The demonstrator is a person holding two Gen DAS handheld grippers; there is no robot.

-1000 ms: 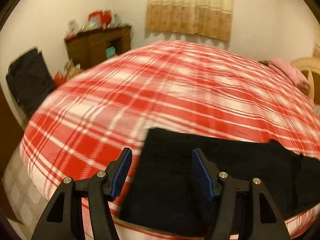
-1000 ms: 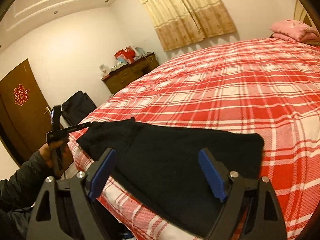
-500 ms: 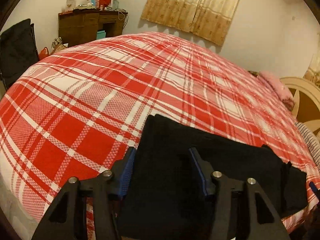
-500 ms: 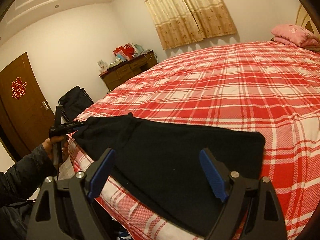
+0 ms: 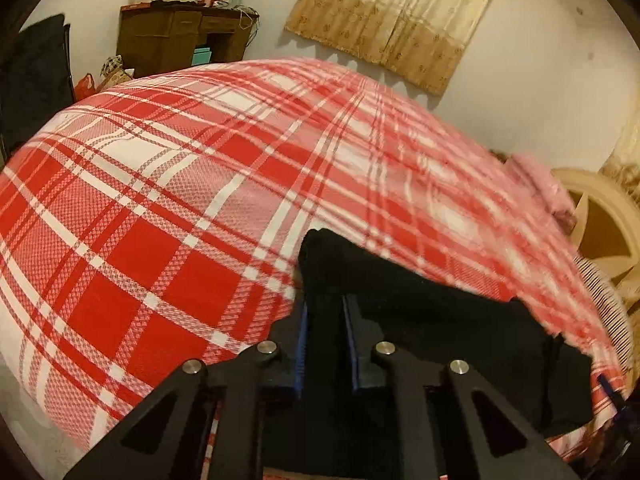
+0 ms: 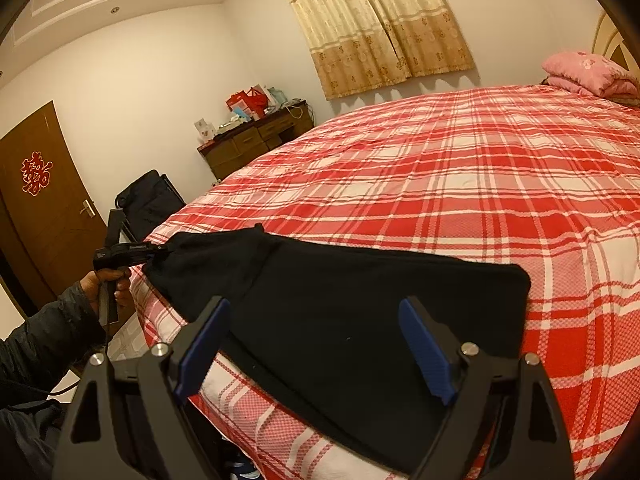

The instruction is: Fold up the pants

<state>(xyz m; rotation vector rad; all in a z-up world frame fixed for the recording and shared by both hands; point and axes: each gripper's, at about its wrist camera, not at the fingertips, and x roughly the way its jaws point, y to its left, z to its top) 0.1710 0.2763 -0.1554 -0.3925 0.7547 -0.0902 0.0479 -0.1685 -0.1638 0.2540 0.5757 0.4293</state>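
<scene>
The black pants (image 6: 360, 320) lie flat along the near edge of the bed (image 6: 460, 184), on its red-and-white checked cover, with one end toward the left corner and the wider end to the right.

The left tongs (image 5: 325, 344) are closing on the left end of the pants. In the left wrist view a ridge of black cloth stands between the two blue pads (image 5: 351, 344), which appear to press on it from both sides, though the cloth and the dark tong frame blur together there. In the right wrist view the same tongs (image 6: 158, 249) meet the tip of the pants at the bed's left corner, held by a hand (image 6: 106, 284) in a dark sleeve (image 6: 44, 344).

The right tongs (image 6: 316, 350) are spread wide, with nothing pinched. They hang over the middle of the pants near the bed's edge, and the cloth shows between the two pads without touching them.

Beyond the bed a curtain (image 6: 380, 24) hangs on the far wall. A dresser (image 6: 256, 140) with boxes on top stands in the corner, and a dark bag (image 6: 150, 200) sits beside it. A pink quilt (image 6: 588, 74) lies folded at the head of the bed, and a brown door (image 6: 44, 208) stands at the left.
</scene>
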